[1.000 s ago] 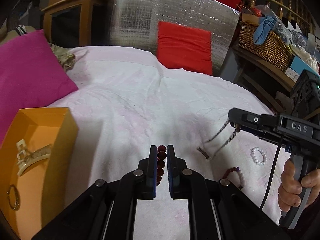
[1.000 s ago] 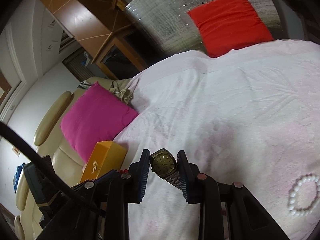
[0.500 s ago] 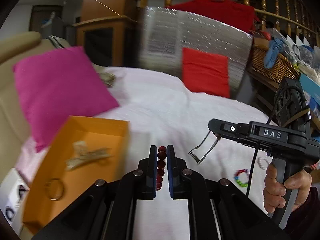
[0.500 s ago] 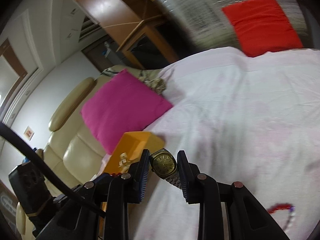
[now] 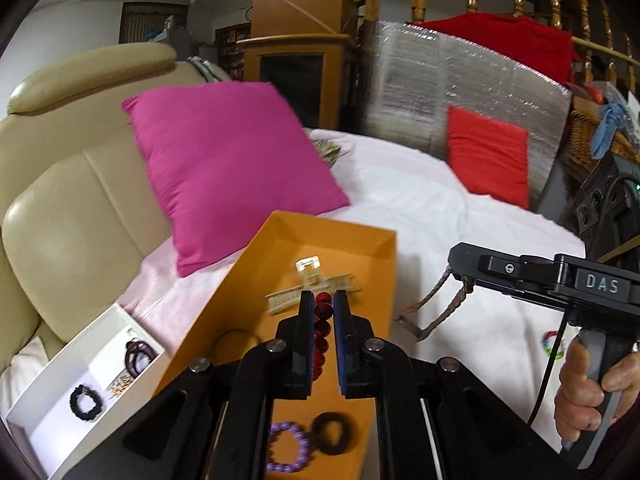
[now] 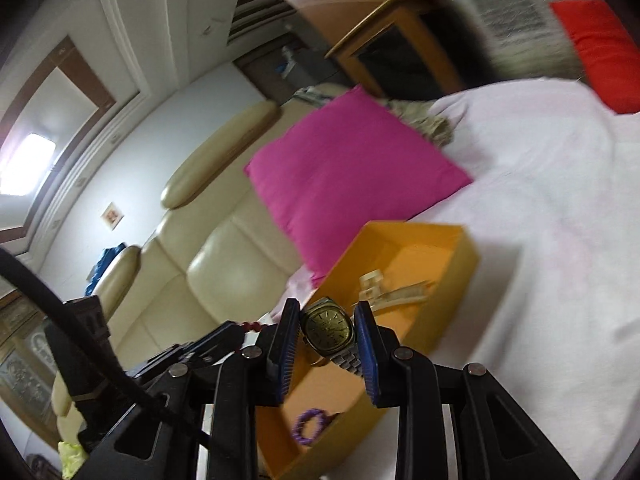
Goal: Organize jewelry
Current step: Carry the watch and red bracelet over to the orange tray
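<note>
The left tool (image 5: 323,312) is pinching a red bead bracelet (image 5: 321,328) between its fingers, and the beads hang in a short string above the orange box (image 5: 376,248) that sits on the white bedspread (image 5: 440,216). Inside that box lie a pale hair claw (image 5: 310,286), a purple bead bracelet (image 5: 286,448) and a black hair tie (image 5: 330,432), with a thin ring partly hidden behind the left tool. The right tool (image 6: 327,330) is pinching a gold-faced watch (image 6: 329,326) by its case, the metal strap trailing down between the fingers, and it hovers over the near part of the same box. In the left view the watch strap dangles from the right tool just beside the box's right wall. A white tray (image 5: 52,396) holding dark hair ties sits left of the box against the cream sofa (image 5: 60,208). A pink cushion (image 5: 232,168) lies just behind the box, and a multicoloured bracelet (image 5: 550,342) rests on the bedspread, well apart to the right.
</note>
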`<state>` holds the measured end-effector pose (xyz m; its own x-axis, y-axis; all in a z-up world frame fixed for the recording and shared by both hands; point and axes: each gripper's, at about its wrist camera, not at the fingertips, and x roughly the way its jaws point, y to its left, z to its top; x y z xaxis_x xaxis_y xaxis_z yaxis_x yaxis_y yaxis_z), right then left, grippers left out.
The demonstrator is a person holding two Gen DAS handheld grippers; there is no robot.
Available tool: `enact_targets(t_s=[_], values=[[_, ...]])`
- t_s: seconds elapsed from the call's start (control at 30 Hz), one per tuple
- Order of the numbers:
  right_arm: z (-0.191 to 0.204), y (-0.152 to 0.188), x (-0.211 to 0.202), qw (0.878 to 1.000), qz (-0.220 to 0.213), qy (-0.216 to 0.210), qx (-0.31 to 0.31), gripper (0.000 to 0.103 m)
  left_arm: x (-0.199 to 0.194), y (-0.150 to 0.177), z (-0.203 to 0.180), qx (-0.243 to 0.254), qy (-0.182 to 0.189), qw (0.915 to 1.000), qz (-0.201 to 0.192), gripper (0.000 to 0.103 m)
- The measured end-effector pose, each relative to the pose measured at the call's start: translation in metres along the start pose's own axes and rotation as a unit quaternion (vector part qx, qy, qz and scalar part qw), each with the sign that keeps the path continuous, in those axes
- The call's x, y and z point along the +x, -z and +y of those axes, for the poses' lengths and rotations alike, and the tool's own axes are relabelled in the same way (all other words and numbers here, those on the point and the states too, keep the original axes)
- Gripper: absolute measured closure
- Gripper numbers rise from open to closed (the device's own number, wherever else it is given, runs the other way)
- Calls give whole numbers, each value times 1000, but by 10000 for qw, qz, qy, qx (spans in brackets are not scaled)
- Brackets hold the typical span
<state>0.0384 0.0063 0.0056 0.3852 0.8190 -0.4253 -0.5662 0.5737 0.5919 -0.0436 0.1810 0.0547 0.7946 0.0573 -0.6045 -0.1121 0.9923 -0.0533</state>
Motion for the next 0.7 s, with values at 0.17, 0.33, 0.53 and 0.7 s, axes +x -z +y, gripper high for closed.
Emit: enact_targets(t_s=[0.17, 0.33, 0.53, 0.7], values=[[2, 14, 37, 9994, 317, -105, 93, 73, 25, 12, 10, -27, -127, 9996, 258, 94], [-16, 27, 63, 9978, 604, 76, 269, 73, 44, 23, 11, 36, -234, 9986, 470, 94], [-35, 27, 68, 9969, 586, 194, 482, 76, 54, 26, 7, 173, -366, 9979, 511, 94], [-44, 28, 72, 9959, 654, 284, 548, 76, 62, 29, 4, 255, -458, 9970, 572, 94]])
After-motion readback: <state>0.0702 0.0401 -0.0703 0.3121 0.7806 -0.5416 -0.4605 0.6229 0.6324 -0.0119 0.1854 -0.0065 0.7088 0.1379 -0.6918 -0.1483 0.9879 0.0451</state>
